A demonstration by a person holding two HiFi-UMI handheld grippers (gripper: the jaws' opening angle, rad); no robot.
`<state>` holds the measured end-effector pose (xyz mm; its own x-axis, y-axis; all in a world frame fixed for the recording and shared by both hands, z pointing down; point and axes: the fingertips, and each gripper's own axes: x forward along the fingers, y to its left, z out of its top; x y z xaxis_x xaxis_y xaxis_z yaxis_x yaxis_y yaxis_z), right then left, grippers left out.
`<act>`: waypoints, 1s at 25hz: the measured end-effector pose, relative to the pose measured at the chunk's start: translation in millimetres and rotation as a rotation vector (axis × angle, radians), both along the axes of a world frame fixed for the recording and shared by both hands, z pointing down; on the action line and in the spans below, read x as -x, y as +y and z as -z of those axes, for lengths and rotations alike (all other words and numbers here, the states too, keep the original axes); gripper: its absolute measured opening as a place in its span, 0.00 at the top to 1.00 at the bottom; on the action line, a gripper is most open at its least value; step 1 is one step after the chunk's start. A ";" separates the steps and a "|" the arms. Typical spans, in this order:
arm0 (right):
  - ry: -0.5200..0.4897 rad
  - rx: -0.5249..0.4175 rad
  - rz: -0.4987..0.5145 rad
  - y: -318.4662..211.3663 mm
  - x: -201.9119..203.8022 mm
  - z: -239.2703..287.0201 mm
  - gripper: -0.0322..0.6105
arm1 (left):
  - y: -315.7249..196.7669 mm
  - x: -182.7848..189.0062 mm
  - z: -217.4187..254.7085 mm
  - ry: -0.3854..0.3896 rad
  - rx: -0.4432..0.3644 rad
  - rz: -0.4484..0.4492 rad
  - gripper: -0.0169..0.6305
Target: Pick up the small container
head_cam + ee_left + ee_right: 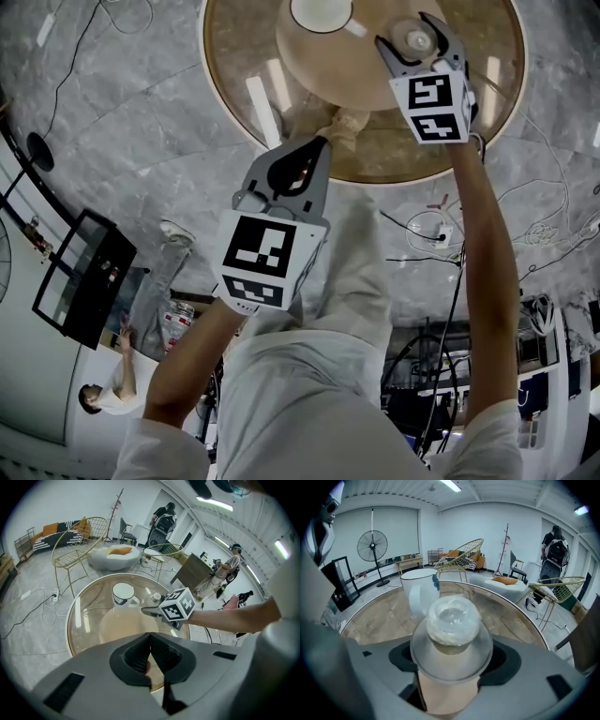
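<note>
The small container (412, 39), a clear round pot with a knobbed lid, stands on a tan mat (309, 66) on the round glass table (234, 103). My right gripper (419, 42) straddles it, one finger on each side. In the right gripper view the small container (452, 620) fills the gap and both pads meet its sides. My left gripper (319, 142) hangs shut over the table's near edge with nothing in it; its pads (145, 651) meet in a narrow V. From the left gripper view the right gripper (152, 611) reaches in beside the container (154, 597).
A white mug (321, 13) stands on the mat just left of the container. Cables (441, 230) trail over the marble floor. A black frame stand (84, 277) is at the left. Wire chairs (82, 541) and people stand beyond the table.
</note>
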<state>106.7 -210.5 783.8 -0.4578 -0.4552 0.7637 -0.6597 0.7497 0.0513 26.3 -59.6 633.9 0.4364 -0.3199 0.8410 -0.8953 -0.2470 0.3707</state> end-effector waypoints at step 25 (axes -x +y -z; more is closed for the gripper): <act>0.000 -0.004 -0.164 33.8 7.1 65.4 0.42 | 15.2 37.1 58.2 -0.006 -0.080 -0.093 0.94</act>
<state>99.6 -176.7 718.4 -0.3769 -0.5265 0.7621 -0.7732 0.6319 0.0542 -10.8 -44.4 575.7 0.4621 -0.3450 0.8170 -0.8695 -0.3574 0.3409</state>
